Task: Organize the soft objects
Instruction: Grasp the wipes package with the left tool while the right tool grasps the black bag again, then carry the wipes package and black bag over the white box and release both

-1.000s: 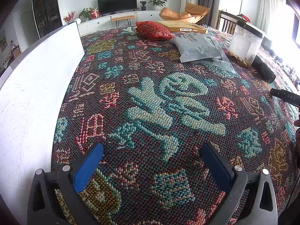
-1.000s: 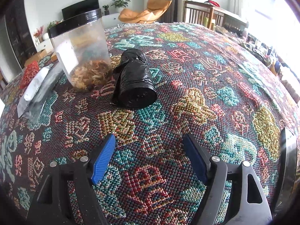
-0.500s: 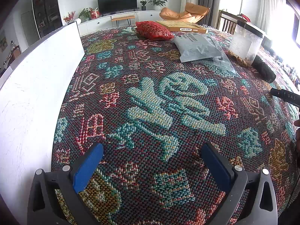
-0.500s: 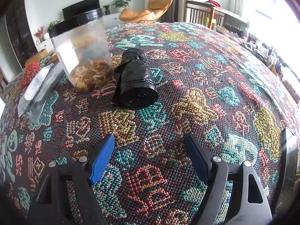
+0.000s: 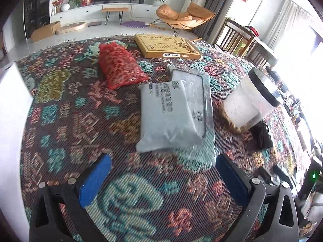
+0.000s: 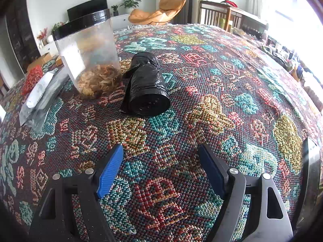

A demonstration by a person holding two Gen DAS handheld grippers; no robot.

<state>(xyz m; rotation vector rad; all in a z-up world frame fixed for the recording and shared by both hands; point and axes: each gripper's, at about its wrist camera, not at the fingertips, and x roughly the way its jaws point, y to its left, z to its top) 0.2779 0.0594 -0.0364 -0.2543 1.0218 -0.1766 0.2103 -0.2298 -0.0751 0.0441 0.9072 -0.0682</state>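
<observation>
A grey soft mailer pouch (image 5: pixel 168 117) lies on a clear plastic bag (image 5: pixel 201 92) on the patterned cloth, just ahead of my open, empty left gripper (image 5: pixel 161 173). A red mesh bag (image 5: pixel 119 66) lies further back left. A black roll of bin bags (image 6: pixel 146 84) lies ahead of my open, empty right gripper (image 6: pixel 160 167); it also shows in the left wrist view (image 5: pixel 262 135). The pouch shows at the left of the right wrist view (image 6: pixel 40 86).
A clear jar with a black lid (image 6: pixel 90 54) stands beside the roll, also in the left wrist view (image 5: pixel 248 104). A flat yellow box (image 5: pixel 167 46) lies at the table's far edge. A white board (image 5: pixel 12 109) stands on the left. A dark metal object (image 6: pixel 310 171) sits at the right edge.
My left gripper has moved forward and right, up to the grey pouch. My right gripper has barely moved.
</observation>
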